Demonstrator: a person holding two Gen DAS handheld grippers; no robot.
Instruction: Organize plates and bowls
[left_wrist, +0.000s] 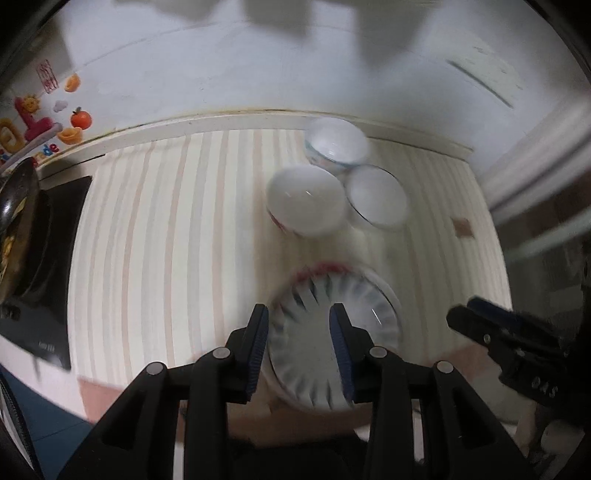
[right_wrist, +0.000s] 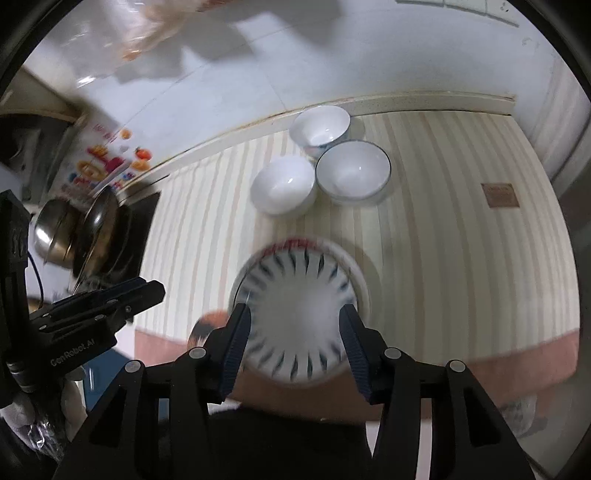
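A white plate with blue feather marks lies on a red-rimmed plate near the front edge of the striped counter mat. My right gripper hovers over this stack, jaws wide apart, pads off the plate. My left gripper stands narrowly open with nothing in it; the blue-marked plate shows blurred below it. From the right wrist view the left gripper is off to the left of the stack. Three white bowls stand together at the back.
A black stove with a dark pan and a steel bowl sits at the left. A tiled wall with fruit stickers runs behind the counter. A brown patch marks the mat's right side.
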